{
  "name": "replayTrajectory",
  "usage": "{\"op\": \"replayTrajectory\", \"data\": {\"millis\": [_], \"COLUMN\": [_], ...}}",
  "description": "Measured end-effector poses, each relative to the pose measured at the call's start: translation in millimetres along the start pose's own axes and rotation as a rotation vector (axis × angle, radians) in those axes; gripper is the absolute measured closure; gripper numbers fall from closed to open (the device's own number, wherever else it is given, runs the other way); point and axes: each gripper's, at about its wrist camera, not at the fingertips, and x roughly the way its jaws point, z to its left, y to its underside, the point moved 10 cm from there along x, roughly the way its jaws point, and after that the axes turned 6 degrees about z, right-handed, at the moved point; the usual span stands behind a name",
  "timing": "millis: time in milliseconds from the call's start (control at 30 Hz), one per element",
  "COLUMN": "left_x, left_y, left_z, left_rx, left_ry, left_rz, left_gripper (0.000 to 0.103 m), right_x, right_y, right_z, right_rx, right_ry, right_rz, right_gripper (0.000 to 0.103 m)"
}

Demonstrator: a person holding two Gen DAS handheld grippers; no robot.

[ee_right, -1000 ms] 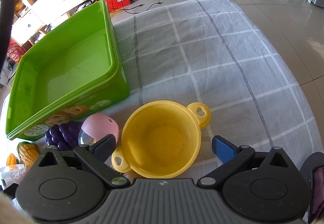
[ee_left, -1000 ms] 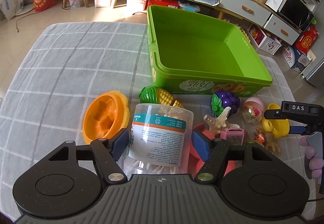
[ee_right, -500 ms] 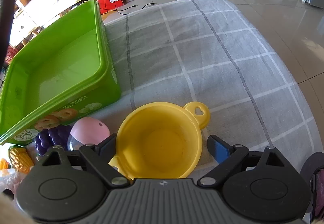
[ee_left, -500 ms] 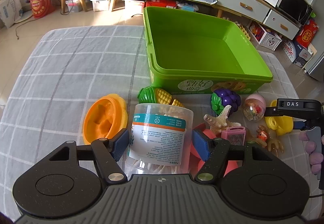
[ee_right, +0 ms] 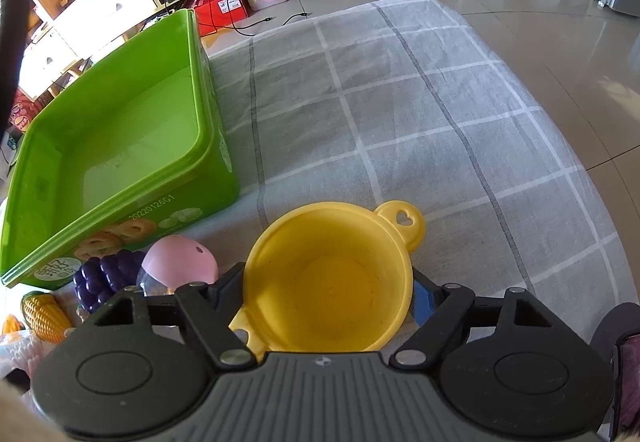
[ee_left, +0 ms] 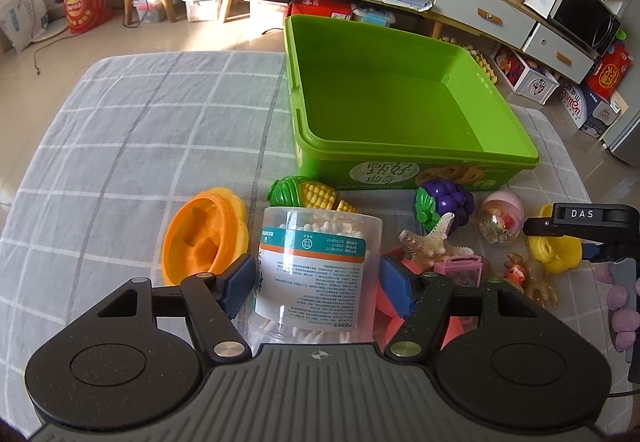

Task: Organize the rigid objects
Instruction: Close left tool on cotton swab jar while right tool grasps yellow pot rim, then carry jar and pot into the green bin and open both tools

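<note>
Left hand-held gripper [ee_left: 316, 282] has its blue pads [ee_left: 239, 282] right up against both sides of the clear cotton swab jar [ee_left: 314, 274], so it's clamped on it. Left of the jar sits an orange toy bowl [ee_left: 202, 238] tipped on its side, and just behind the jar lies a toy corn cob [ee_left: 308, 195]. Further back is the green bin [ee_left: 404, 166], open on top with nothing inside. In front of the bin you get purple toy grapes [ee_left: 444, 202], a starfish [ee_left: 434, 242], a pink capsule ball [ee_left: 502, 216] and a small pink box [ee_left: 460, 268], all bunched close on the grey checked worktop [ee_left: 132, 146].

From the right wrist view, the right hand-held gripper [ee_right: 326, 294] is closed around the yellow toy pot [ee_right: 328, 278], fingers pressed to either side of its wall. The pot sits upright, one heart-hole handle pointing away. The pink capsule ball [ee_right: 180, 260] and grapes [ee_right: 106, 276] are just to its left, the corn [ee_right: 44, 312] further left, and the green bin [ee_right: 212, 146] sits behind them.
</note>
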Motion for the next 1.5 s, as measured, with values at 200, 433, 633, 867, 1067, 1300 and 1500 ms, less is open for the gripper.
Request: {"op": "replayTrajectory", "data": {"millis": [200,433,633,867,1067,1300,1500], "left_x": [-11.6,-30.1,-44.3,-40.2,-14.5,25.1,54.9], "left_y": [-6.1,-16.8,-35.0,-83.4,-121.3,-147.1,-160.8], "left_z": [-0.9,-3.8,-17.4,-42.6,-54.8,-46.7,-37.7], "left_rx": [-0.025,-0.063,-0.080,-0.033,0.028,0.079,0.116], "left_ry": [0.023,0.054,0.090,0.124,0.112,0.093,0.084], "left_rz": [-0.031,-0.089,-0.156,-0.241,-0.330,-0.389,-0.435], "left_gripper": [0.036,0.036,0.036,0.036,0.036,0.036,0.036], "right_x": [-11.7,-39.1,-63.5,-81.0,-84.2,-51.7,-8.1], "right_y": [-2.5,-9.9,-16.8,-42.4,-72.6,-95.9,-109.8], "right_z": [1.1,5.9,15.7,44.8,86.5,120.3,146.6], "right_rx": [0.012,0.035,0.028,-0.066,-0.204,-0.296,-0.403], "right_ry": [-0.036,-0.088,-0.132,-0.165,-0.229,-0.268,-0.226], "right_rz": [-0.022,-0.083,-0.147,-0.229,-0.294,-0.266,-0.207], "right_gripper": [0.049,0.049,0.049,0.049,0.049,0.049,0.049]}}
